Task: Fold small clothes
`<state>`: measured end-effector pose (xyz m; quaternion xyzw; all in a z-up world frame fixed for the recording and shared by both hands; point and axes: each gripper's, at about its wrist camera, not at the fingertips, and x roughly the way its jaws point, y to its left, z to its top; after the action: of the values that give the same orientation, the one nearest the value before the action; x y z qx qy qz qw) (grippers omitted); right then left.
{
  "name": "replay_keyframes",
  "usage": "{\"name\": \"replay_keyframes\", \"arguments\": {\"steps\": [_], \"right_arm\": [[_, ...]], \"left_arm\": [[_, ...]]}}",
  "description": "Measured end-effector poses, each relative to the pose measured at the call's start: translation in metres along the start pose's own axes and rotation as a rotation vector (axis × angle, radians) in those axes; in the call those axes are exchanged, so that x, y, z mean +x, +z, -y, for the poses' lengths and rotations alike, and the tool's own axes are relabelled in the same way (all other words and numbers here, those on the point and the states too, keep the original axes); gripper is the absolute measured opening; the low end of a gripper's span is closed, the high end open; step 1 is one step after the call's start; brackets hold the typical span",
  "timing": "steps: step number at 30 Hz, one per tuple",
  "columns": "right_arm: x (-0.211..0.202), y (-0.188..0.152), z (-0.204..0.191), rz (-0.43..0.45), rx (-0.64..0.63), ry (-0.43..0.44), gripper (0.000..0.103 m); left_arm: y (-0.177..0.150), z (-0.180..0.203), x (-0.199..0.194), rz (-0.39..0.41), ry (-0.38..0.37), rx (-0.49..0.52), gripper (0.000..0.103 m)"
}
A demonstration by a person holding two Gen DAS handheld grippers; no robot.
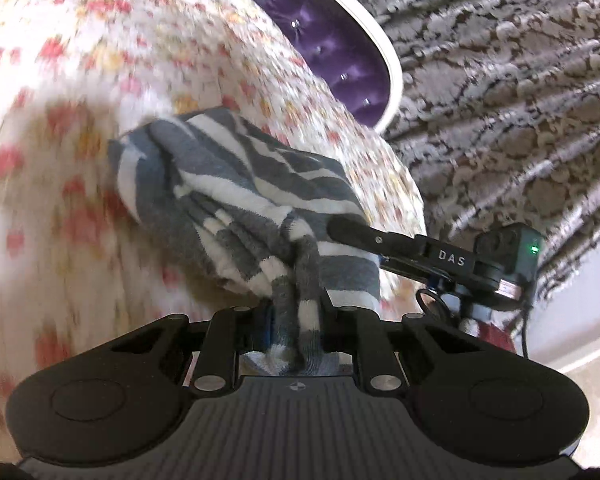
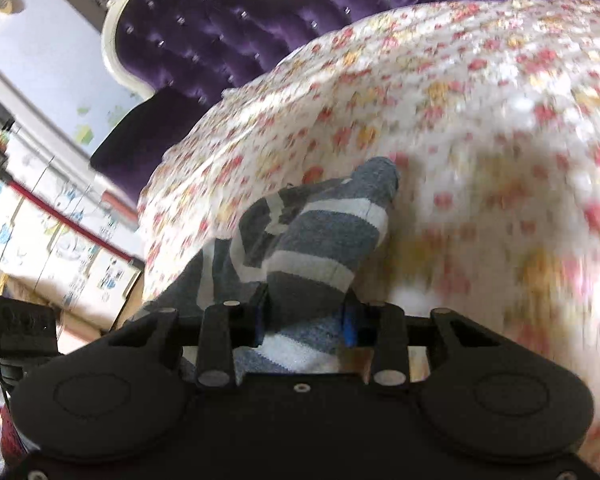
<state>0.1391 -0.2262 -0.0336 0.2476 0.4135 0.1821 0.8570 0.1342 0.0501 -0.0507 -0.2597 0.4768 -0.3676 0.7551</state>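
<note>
Both tongs pinching striped sock (image 1: 236, 196): left gripper (image 1: 296, 320) on bunched end, right gripper (image 2: 304, 320) on other. Sock hangs above floral bedspread (image 1: 60, 120). You keep tension even, lay flat before folding.

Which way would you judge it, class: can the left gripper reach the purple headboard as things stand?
Probably not freely: the left gripper is shut on the striped sock, which the right gripper also grips, and the headboard lies beyond the floral bedspread.
</note>
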Motion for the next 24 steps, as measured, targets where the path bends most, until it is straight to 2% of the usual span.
{"name": "replay_keyframes", "arguments": {"steps": [4,8,11,13,17,20,22,24], "right_arm": [[-0.014,-0.032,-0.004,-0.015,-0.019,0.003,0.049],[-0.018,-0.054,-0.008,0.021,-0.056,-0.084,0.052],[-0.024,-0.065,-0.014,0.069,-0.081,-0.134,0.052],[-0.027,-0.07,-0.019,0.098,-0.104,-0.17,0.052],[-0.032,-0.081,-0.033,0.15,-0.188,-0.268,0.053],[-0.042,-0.087,-0.038,0.185,-0.204,-0.273,0.053],[-0.054,-0.092,-0.044,0.241,-0.234,-0.293,0.053],[-0.065,-0.093,-0.049,0.299,-0.258,-0.307,0.053]], "left_arm": [[-0.034,0.0,-0.013,0.0,0.057,0.012,0.018],[-0.063,-0.02,-0.018,0.026,0.177,-0.026,0.019],[-0.08,-0.03,-0.027,0.077,0.184,-0.063,0.021],[-0.086,-0.026,-0.032,0.101,0.207,-0.051,0.021],[-0.094,-0.011,-0.036,0.132,0.292,0.046,0.022],[-0.1,0.022,-0.044,0.174,0.391,0.203,0.023],[-0.102,0.047,-0.052,0.226,0.452,0.32,0.028],[-0.097,0.07,-0.055,0.29,0.463,0.412,0.039]]}}
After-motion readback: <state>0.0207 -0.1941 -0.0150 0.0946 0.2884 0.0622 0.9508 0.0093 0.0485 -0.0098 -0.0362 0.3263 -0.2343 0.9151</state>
